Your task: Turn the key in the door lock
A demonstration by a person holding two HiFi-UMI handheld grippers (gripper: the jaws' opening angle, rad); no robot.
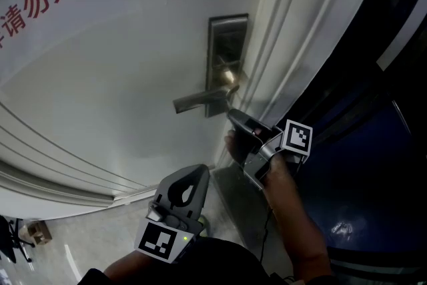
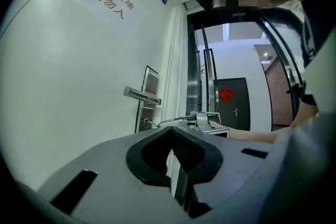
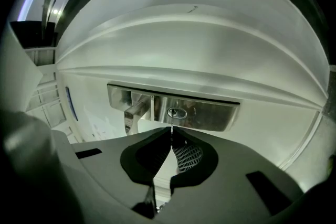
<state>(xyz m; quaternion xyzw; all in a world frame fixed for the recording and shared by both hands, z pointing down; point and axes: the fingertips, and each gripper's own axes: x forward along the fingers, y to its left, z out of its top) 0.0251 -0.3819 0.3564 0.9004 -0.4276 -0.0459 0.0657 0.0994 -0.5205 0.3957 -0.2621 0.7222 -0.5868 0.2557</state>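
Left gripper [image 2: 170, 132]: jaws pressed together on nothing, held low and well off the door [image 1: 120, 90]; lever handle [image 1: 199, 101] juts left from the lock plate [image 3: 205, 115]; key [image 3: 171, 124] sits in the cylinder, seen edge-on as a thin sliver; right gripper [image 3: 171, 132] jaws appear closed on its bow.

Risk: the hold is at the tips only, so the key may slip under torque; a rolling gripper body could knock the lever.

Room: door edge lies just right of the plate; dark open gap beyond; free space below.
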